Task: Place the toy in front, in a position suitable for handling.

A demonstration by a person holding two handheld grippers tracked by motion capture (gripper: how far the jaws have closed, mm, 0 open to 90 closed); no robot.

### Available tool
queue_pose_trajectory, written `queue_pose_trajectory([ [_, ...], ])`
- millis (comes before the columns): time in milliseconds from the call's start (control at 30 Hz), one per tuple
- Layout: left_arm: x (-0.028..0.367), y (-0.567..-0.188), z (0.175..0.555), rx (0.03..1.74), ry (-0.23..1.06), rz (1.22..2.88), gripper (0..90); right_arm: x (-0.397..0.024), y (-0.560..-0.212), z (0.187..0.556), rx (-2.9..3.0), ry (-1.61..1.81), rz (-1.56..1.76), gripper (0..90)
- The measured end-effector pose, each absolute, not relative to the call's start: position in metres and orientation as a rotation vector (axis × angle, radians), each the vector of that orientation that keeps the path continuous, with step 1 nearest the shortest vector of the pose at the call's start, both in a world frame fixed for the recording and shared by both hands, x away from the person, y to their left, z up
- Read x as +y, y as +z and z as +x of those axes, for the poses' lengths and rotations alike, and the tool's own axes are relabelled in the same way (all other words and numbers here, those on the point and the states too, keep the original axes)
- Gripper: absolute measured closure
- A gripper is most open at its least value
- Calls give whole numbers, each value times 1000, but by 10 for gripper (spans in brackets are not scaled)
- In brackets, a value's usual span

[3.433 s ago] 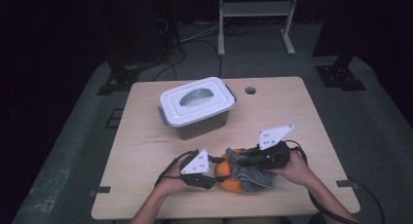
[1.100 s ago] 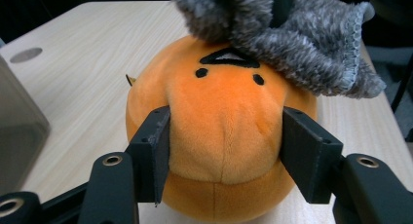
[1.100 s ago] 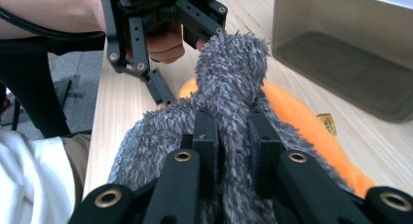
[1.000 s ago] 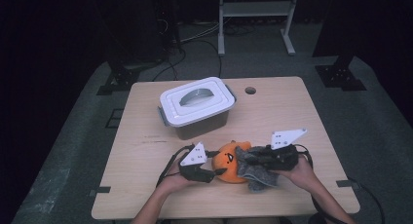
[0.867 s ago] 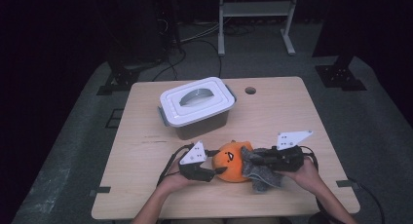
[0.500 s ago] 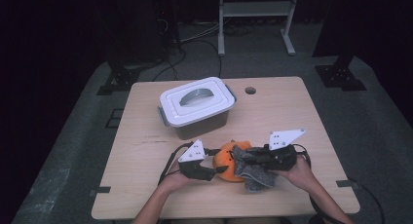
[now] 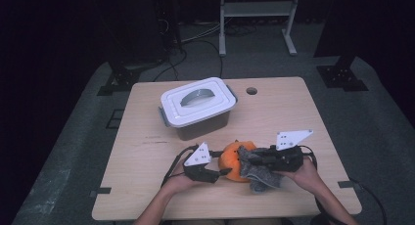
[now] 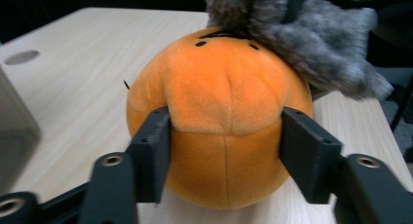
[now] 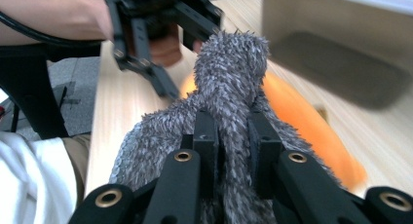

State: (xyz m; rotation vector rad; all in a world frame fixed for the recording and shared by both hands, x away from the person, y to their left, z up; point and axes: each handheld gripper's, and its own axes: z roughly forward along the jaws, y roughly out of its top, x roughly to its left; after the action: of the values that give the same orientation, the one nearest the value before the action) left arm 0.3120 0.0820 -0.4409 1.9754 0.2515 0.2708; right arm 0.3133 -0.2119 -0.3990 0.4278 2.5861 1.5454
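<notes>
Wiping looks midway: the left claw (image 8: 221, 136) has just squeezed in around the orange plush ball (image 8: 219, 117), steadying it on the surface (image 7: 293, 117), while the right claw (image 9: 233, 136), clamped on the grey cloth (image 9: 229, 87), rubs its top, sides apparently left.

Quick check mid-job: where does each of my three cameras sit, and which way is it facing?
High view: above the near table edge, facing forward and down on the table and lidded bin; both forearms and grippers show.
Left gripper view: rides the left gripper, facing the orange plush between its fingers.
Right gripper view: rides the right gripper, whose fingers clamp the grey cloth; a forearm shows.
All views share plush and cloth.
</notes>
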Motion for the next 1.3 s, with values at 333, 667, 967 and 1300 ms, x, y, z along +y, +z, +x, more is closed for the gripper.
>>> queue_pose_trajectory([
  [333, 92, -434, 317, 297, 272, 1955, 439, -182, -388, 310, 2612, 1472, 282, 772],
  [667, 86, -432, 309, 187, 283, 1967, 441, -187, -382, 315, 2608, 1469, 305, 772],
  [967, 90, -436, 311, 210, 256, 1956, 369, -194, -387, 338, 2612, 1464, 414, 771],
  [1300, 82, -438, 306, 173, 257, 2017, 382, -173, -384, 323, 2678, 1462, 270, 771],
])
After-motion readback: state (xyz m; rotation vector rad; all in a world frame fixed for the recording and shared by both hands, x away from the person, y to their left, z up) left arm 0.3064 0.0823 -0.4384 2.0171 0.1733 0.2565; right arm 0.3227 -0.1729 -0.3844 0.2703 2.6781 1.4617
